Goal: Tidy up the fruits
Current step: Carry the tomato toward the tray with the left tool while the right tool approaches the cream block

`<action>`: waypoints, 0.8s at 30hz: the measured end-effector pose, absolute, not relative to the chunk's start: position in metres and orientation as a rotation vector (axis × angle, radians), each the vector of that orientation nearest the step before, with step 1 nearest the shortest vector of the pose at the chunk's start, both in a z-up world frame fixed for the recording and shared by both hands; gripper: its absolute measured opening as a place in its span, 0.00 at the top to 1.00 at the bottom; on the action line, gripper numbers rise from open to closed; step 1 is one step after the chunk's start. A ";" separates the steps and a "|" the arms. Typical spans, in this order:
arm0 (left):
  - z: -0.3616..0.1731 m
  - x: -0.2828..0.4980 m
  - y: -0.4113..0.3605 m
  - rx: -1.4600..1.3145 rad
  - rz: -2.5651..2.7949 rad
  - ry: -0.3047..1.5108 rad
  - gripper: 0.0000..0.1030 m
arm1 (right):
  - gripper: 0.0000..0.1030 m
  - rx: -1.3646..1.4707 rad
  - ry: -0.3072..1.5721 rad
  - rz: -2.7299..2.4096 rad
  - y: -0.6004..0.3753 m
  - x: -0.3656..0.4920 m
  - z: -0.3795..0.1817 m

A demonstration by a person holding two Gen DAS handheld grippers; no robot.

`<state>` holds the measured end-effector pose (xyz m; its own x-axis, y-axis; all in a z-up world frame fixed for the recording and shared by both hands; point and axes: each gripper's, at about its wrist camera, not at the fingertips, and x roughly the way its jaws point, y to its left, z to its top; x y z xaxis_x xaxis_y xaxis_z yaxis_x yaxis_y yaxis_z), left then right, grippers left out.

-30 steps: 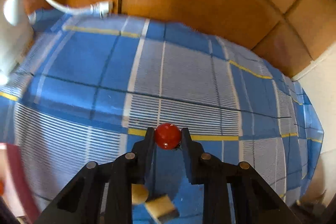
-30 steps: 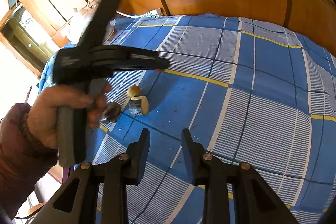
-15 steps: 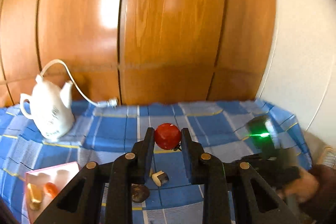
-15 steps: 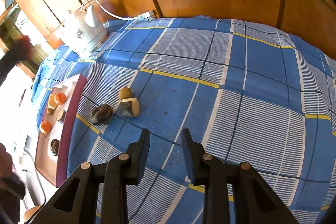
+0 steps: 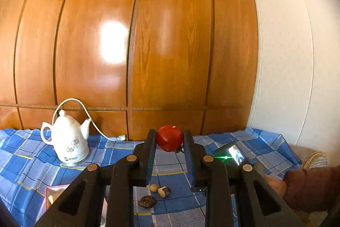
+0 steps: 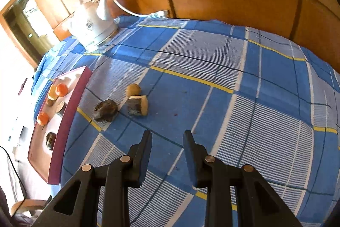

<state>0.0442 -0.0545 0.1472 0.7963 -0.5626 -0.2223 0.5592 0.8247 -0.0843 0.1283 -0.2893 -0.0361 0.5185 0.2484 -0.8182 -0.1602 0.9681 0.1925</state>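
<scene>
My left gripper (image 5: 169, 133) is shut on a small round red fruit (image 5: 169, 139), held in the air above the blue checked cloth (image 5: 29, 165). Below it on the cloth lie a round tan fruit (image 5: 154, 187), a cut brown piece (image 5: 164, 192) and a dark wrinkled fruit (image 5: 147, 201). The right wrist view shows the same three: tan fruit (image 6: 133, 89), cut piece (image 6: 137, 106), dark fruit (image 6: 105, 110). My right gripper (image 6: 167, 134) hovers just in front of them, open and empty. A pink tray (image 6: 70, 112) to the left holds orange fruits (image 6: 61, 89) and dark ones.
A white kettle (image 5: 68, 142) with its cord stands at the back left against the wood-panelled wall (image 5: 170, 46). A white wall (image 5: 297, 56) closes the right side. A sleeve (image 5: 308, 188) and the other gripper's body with a green light (image 5: 231, 155) are at the right.
My left gripper has risen with the red fruit and tipped up from facing the cloth to facing the wall. It has left the right wrist view. The right gripper has stayed put.
</scene>
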 end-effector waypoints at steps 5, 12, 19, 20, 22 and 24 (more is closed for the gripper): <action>0.149 0.030 -0.042 -0.025 -0.605 0.229 0.75 | 0.70 0.113 1.004 0.284 -0.285 0.128 -0.040; 0.124 0.043 -0.024 -0.065 -0.546 0.365 0.75 | 0.70 0.153 1.042 0.280 -0.284 0.139 -0.041; 0.084 0.048 -0.006 -0.063 -0.466 0.501 0.75 | 0.65 0.171 1.036 0.317 -0.260 0.174 -0.027; 0.078 0.047 -0.004 -0.051 -0.450 0.514 0.75 | 0.65 0.163 1.038 0.318 -0.255 0.180 -0.027; 0.071 0.045 -0.002 -0.042 -0.435 0.532 0.75 | 0.64 0.154 1.044 0.320 -0.244 0.193 -0.027; 0.064 0.044 0.003 -0.051 -0.425 0.558 0.75 | 0.64 0.135 1.064 0.317 -0.233 0.206 -0.032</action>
